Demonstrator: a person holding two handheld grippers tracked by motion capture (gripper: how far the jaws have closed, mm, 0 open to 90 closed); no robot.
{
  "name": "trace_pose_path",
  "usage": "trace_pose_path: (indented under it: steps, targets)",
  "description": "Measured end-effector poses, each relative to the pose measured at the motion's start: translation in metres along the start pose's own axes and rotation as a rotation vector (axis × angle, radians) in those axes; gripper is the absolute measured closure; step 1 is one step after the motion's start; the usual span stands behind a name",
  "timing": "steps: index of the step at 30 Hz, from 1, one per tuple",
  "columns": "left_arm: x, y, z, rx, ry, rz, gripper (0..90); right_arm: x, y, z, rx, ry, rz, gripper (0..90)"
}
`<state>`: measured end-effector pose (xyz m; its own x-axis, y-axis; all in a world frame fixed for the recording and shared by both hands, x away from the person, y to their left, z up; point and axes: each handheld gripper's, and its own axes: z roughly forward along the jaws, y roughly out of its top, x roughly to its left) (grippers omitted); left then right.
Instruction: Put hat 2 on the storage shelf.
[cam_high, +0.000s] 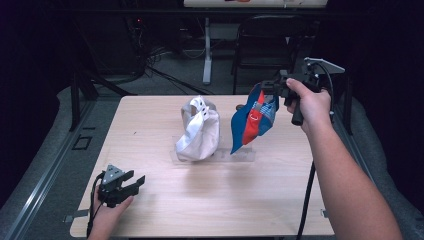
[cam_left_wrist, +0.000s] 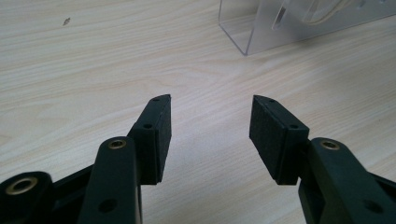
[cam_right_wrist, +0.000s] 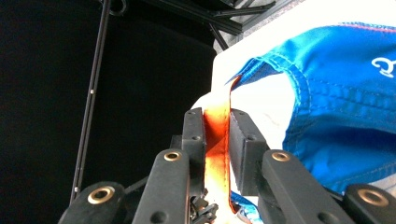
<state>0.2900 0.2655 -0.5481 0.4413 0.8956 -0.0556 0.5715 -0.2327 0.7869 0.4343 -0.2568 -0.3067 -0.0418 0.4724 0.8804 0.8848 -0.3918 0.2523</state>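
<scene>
Pinching orange strap (cam_right_wrist: 217, 140) of limp blue cloth cap (cam_high: 252, 120): right gripper (cam_right_wrist: 217, 126).

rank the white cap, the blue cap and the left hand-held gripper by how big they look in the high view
1. blue cap, though it hangs lifted toward the camera, so its lead over the white one is unsure
2. white cap, close in size to the blue one
3. left hand-held gripper, clearly smallest

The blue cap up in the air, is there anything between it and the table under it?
Nothing visible. The right gripper holds the blue cap up by its orange strap, and the table beneath looks bare. The white cap on its clear stand sits beside it, apart.
</scene>
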Motion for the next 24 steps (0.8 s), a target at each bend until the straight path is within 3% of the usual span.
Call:
trace_pose_path:
  steps: [11, 24]
  targets:
    - [-0.001, 0.0, 0.0, 0.001, 0.002, 0.002, 49.5, 0.001, 0.001, -0.002, 0.008, -0.018, -0.018, 77.6]
    - [0.0, 0.0, 0.0, -0.006, 0.0, 0.001, 49.5, 0.0, -0.005, 0.022, 0.043, -0.03, -0.034, 77.6]
